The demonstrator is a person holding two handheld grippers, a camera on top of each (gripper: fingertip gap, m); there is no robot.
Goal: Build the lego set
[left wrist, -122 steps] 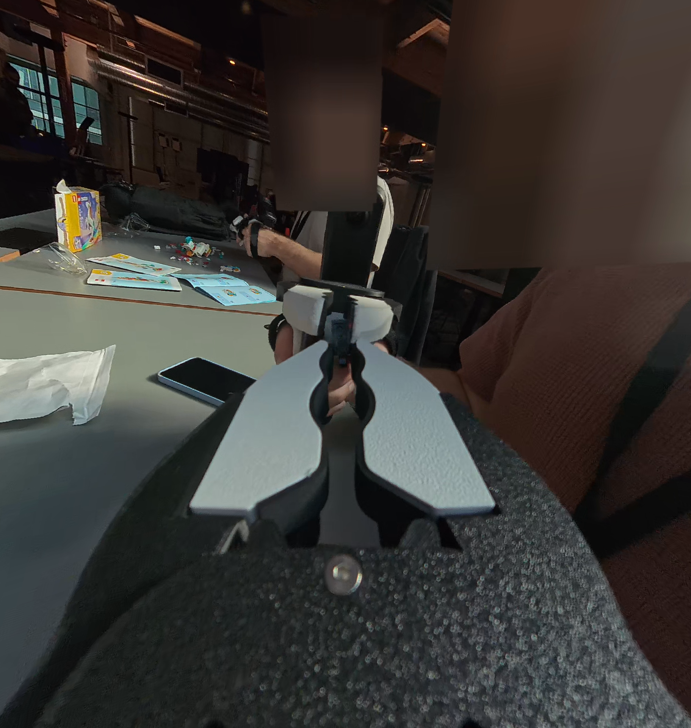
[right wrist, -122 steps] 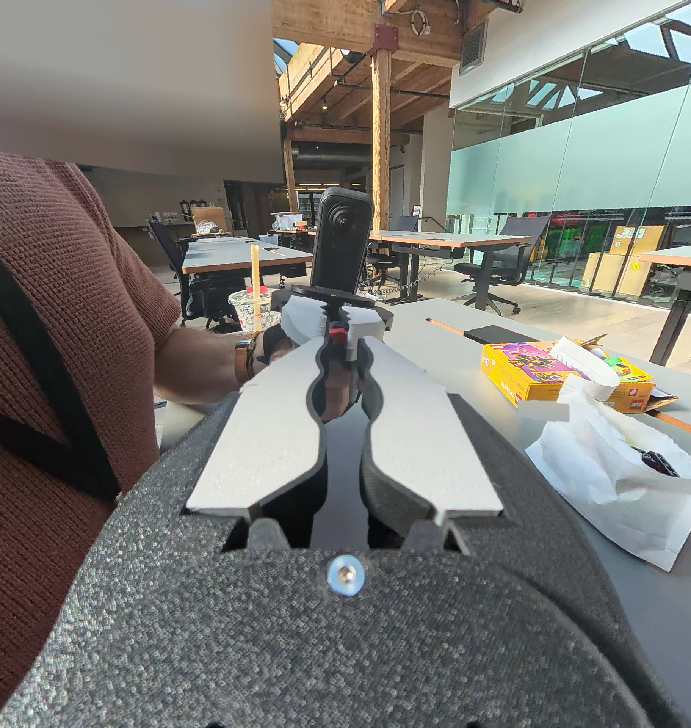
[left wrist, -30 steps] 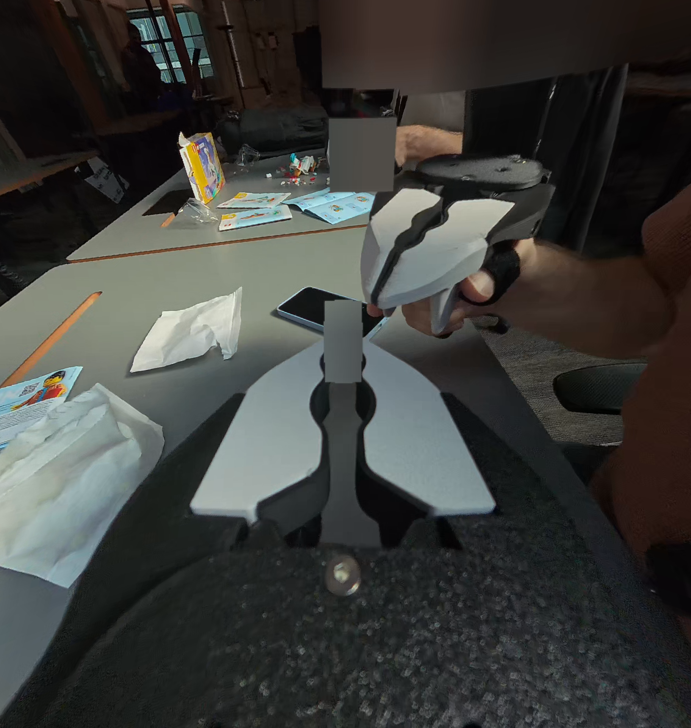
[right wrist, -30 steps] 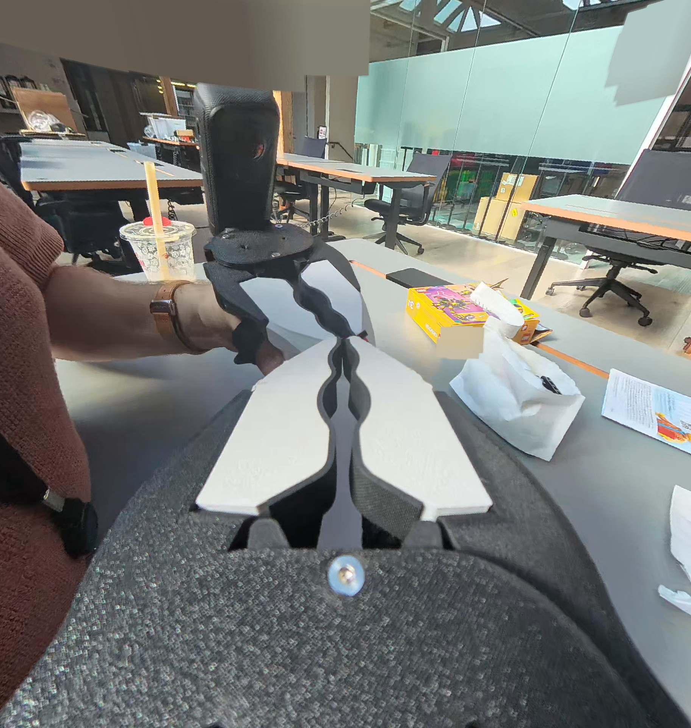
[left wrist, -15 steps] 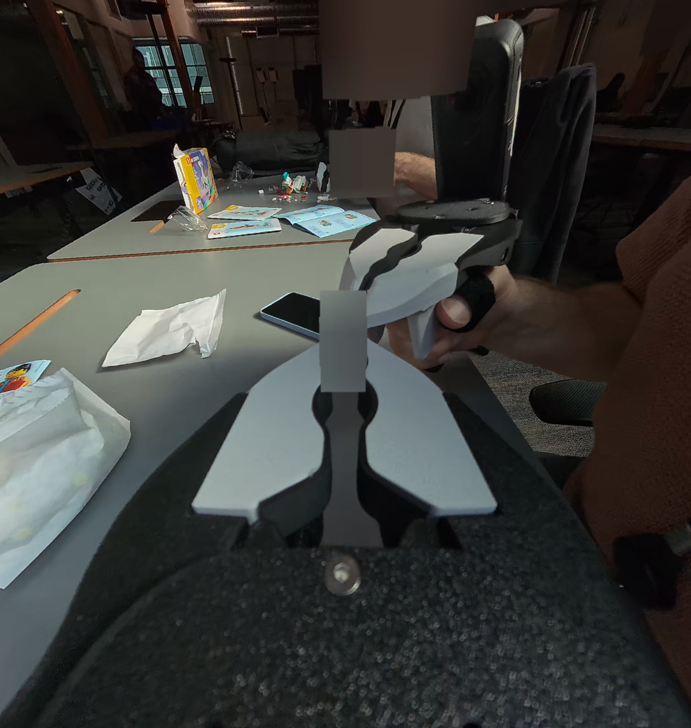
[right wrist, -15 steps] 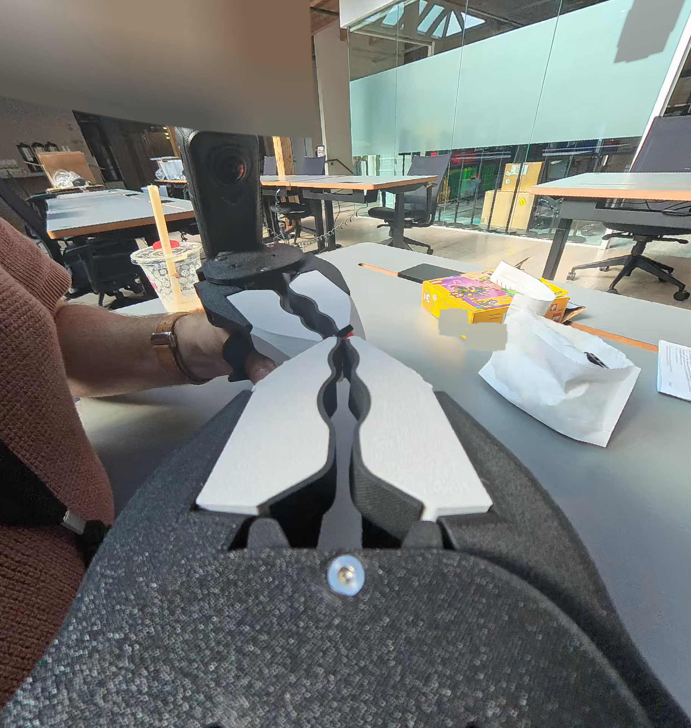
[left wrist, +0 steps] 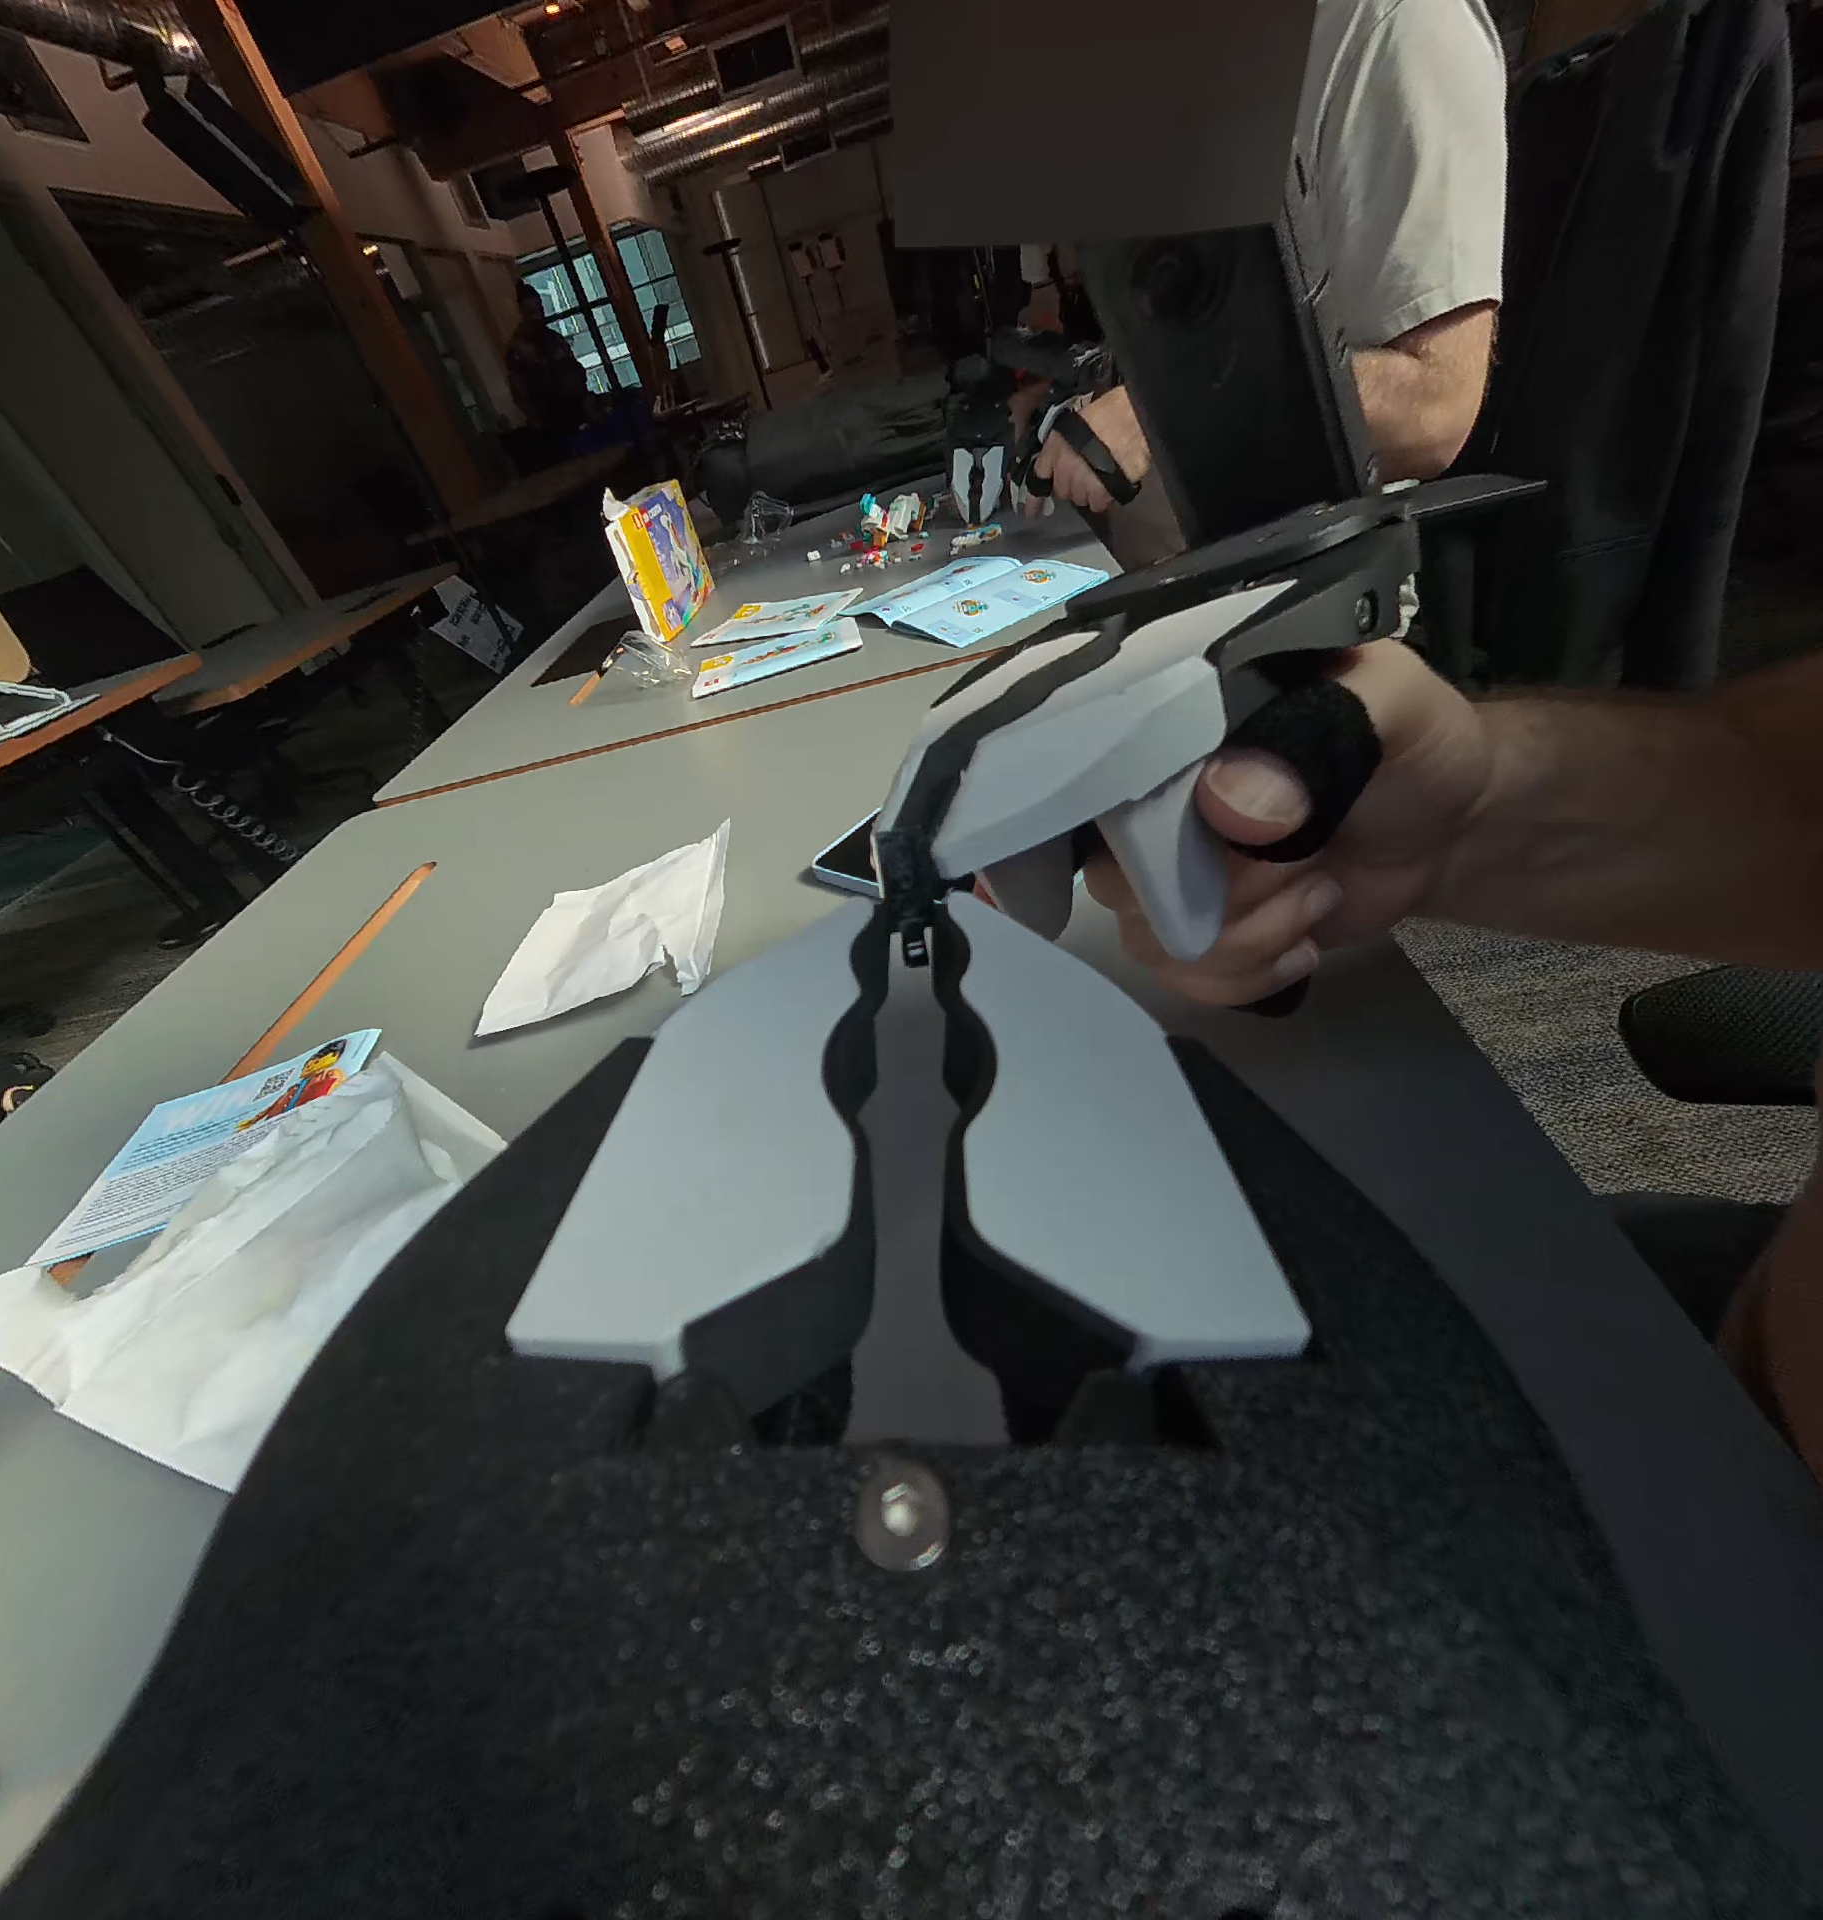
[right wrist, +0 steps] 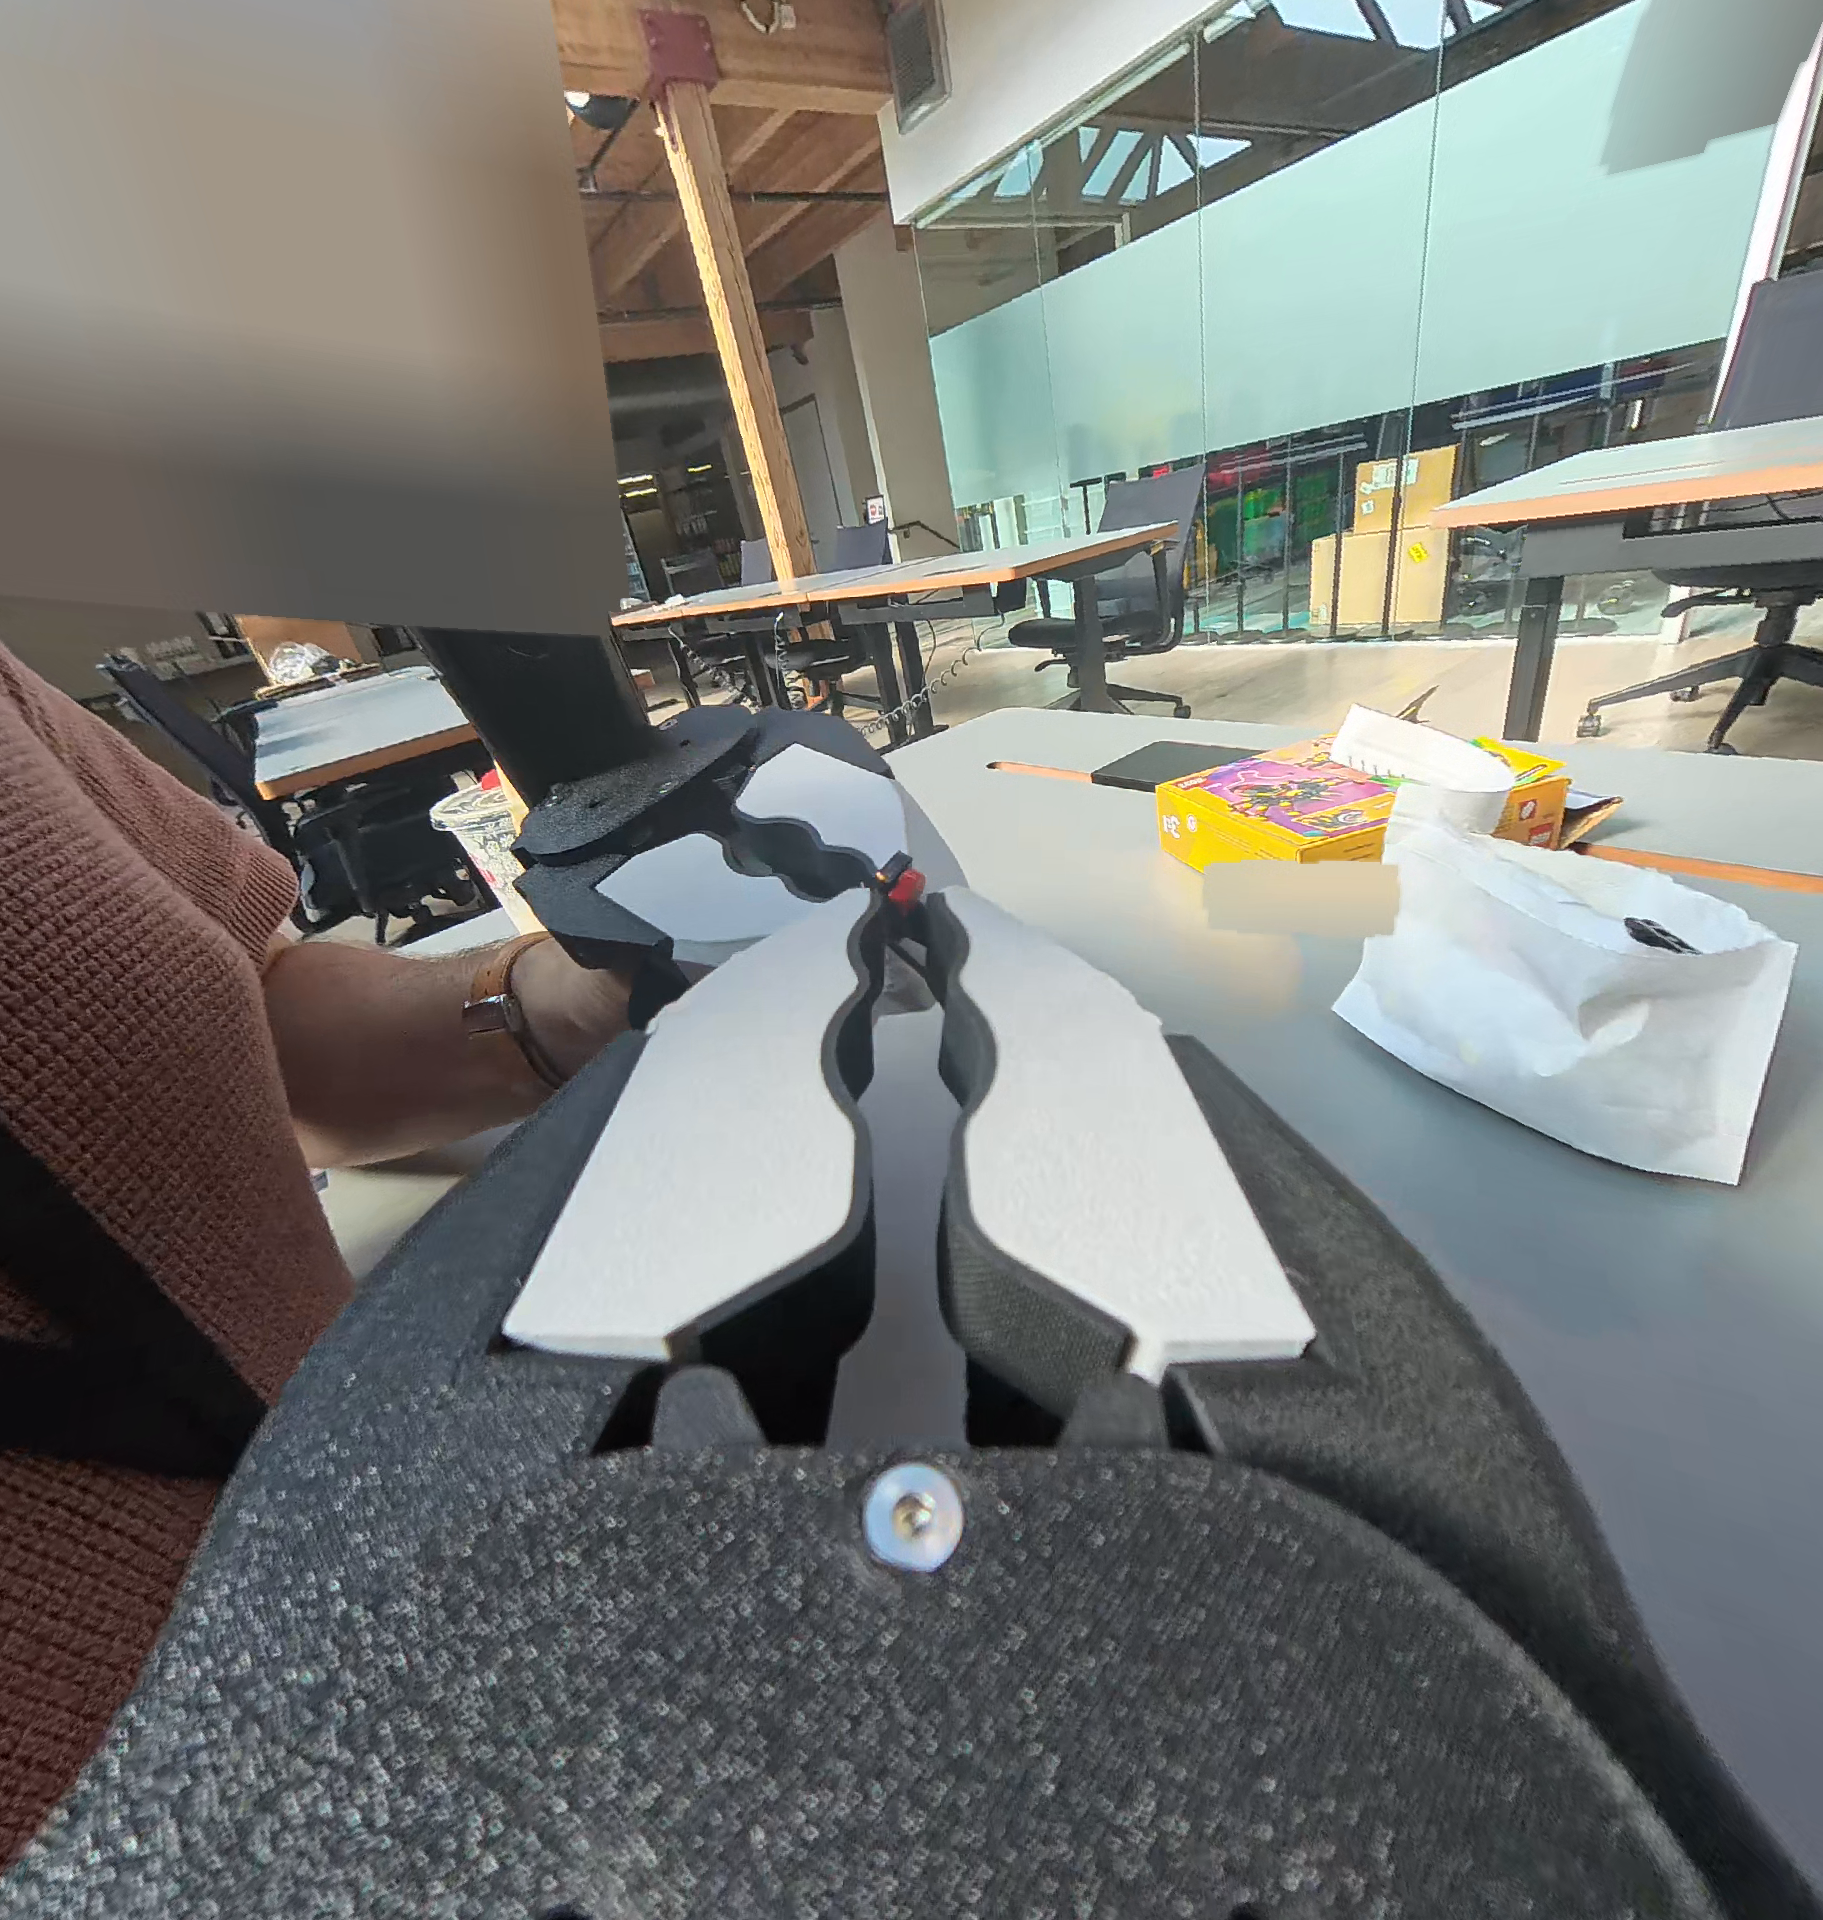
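Note:
In the left wrist view my left gripper (left wrist: 912, 920) has its jaws nearly closed on a small black lego piece (left wrist: 915, 935) at the tips, held above the grey table (left wrist: 574, 831). My right gripper (left wrist: 902, 857) comes in from the right in a hand and meets the same piece tip to tip. In the right wrist view my right gripper (right wrist: 902, 909) is nearly closed on the piece, which shows red and black (right wrist: 902, 886) there. The left gripper (right wrist: 871, 873) reaches it from the left. How the piece's parts join is hidden by the fingers.
A crumpled white paper bag (left wrist: 616, 935), a phone (left wrist: 850, 862), a leaflet (left wrist: 211, 1132) and another white bag (left wrist: 211, 1309) lie on the table. A yellow lego box (right wrist: 1302, 821), a white bag (right wrist: 1572, 1008) and a plastic cup (right wrist: 476, 831) stand nearby. Another person works at the far table (left wrist: 678, 727). My two grippers' fingertips are within a few centimetres of each other.
The two grippers have come together tip to tip. The right gripper has tilted down onto the left gripper's tips, and the small piece now shows between them. Both views have tilted upward.

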